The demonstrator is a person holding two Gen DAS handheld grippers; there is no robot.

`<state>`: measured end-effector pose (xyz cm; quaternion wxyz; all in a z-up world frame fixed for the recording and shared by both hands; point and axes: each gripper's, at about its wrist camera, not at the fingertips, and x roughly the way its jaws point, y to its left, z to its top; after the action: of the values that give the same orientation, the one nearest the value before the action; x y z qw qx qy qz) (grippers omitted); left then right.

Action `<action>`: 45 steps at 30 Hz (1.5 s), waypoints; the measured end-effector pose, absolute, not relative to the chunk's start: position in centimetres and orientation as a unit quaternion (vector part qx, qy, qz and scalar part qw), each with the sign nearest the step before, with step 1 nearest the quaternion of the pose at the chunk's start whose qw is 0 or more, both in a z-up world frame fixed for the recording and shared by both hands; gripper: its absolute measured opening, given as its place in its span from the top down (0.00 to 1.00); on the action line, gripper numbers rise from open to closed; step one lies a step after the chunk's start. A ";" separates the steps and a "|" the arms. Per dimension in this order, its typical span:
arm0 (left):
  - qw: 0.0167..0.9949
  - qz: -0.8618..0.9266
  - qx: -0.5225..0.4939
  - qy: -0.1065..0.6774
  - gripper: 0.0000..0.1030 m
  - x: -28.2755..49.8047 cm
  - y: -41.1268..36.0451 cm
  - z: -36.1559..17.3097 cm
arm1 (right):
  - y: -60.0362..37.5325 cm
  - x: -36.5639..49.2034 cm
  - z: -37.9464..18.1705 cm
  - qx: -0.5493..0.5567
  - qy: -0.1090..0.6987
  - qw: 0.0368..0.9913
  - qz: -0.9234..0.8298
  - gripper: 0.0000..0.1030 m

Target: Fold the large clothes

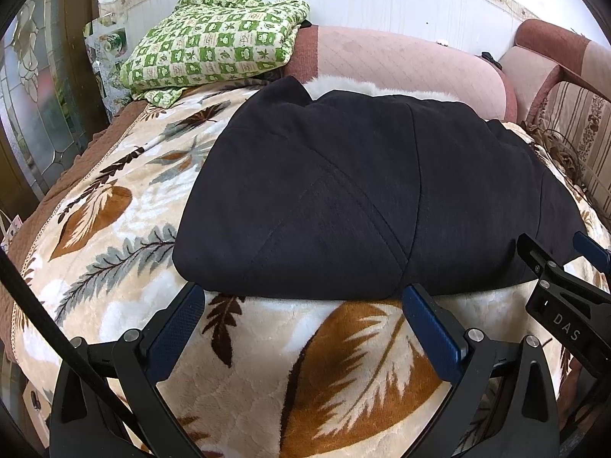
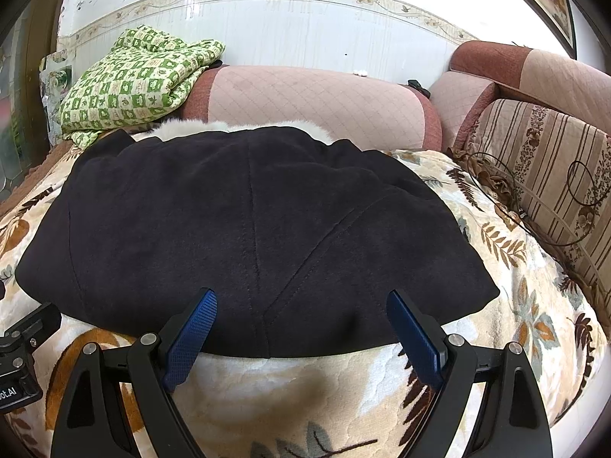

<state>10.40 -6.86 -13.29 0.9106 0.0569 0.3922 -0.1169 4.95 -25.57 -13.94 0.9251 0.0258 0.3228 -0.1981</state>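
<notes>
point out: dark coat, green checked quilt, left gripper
dark coat [image 1: 343, 198]: left wrist view, middle of folded back.
green checked quilt [image 1: 214, 45]: left wrist view, centre of bundle.
left gripper [image 1: 305, 301]: left wrist view, midway between fingertips.

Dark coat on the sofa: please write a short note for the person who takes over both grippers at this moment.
Left gripper: open, holds nothing, at the near hem of the dark coat.
Right gripper: open, holds nothing, at the same hem, further right.
The coat lies on the leaf-print blanket in a compact shape, white fur trim at the far edge. The sides seem already folded in; sleeves are not visible.
Left to do, probably: grip the near hem with both grippers and fold it toward the fur trim.
The green checked cloth is behind, apart from the coat.
</notes>
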 end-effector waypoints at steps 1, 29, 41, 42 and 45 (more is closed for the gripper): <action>0.910 -0.117 0.057 0.393 0.00 10.4 -6.8 -13.3 | -25.6 5.0 -14.0 0.026 0.323 0.925 -0.197 0.10; 0.920 -0.126 0.064 0.365 0.00 8.9 -7.5 -11.6 | -26.4 4.5 -13.9 0.043 0.346 0.916 -0.201 0.10; 0.927 -0.131 0.084 0.340 0.00 7.1 -9.1 -10.7 | -28.0 3.4 -13.4 0.070 0.348 0.909 -0.221 0.10; 0.928 -0.131 0.085 0.339 0.00 7.0 -9.2 -10.7 | -28.1 3.4 -13.4 0.071 0.348 0.908 -0.221 0.10; 0.926 -0.131 0.090 0.341 0.00 6.9 -9.5 -10.9 | -28.2 3.3 -13.4 0.072 0.349 0.908 -0.221 0.10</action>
<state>6.93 -9.55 -10.94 0.9264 0.0897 0.3413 -0.1313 3.32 -28.16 -13.44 0.9077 0.0722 0.3492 -0.2211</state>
